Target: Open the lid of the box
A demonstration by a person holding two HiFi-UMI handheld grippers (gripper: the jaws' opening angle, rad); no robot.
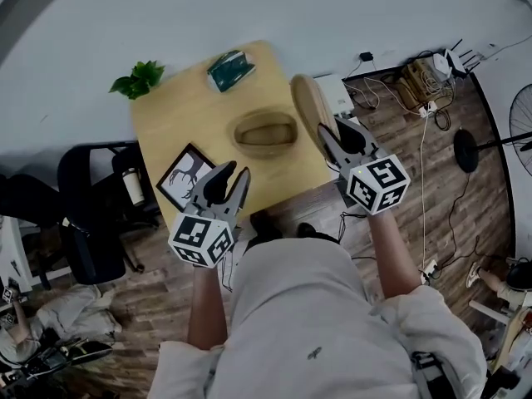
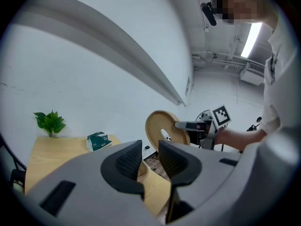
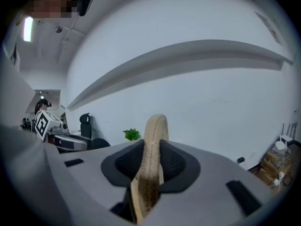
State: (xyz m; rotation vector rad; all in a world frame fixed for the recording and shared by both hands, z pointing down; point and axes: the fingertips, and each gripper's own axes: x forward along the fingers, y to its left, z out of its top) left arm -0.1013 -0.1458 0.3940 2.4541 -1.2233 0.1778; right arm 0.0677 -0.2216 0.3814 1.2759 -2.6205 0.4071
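Note:
An oval wooden box sits lidless in the middle of the light wooden table. Its round wooden lid is held on edge to the right of the box, off the table's right side, with my right gripper shut on its rim. In the right gripper view the lid stands upright between the pads. The left gripper view shows the lid face-on in the right gripper. My left gripper hovers over the table's near edge, open, with nothing between its fingers.
A green packet lies at the table's far side and a small plant at its far left corner. A framed picture lies near the left gripper. A black chair stands left; cables lie on the floor at right.

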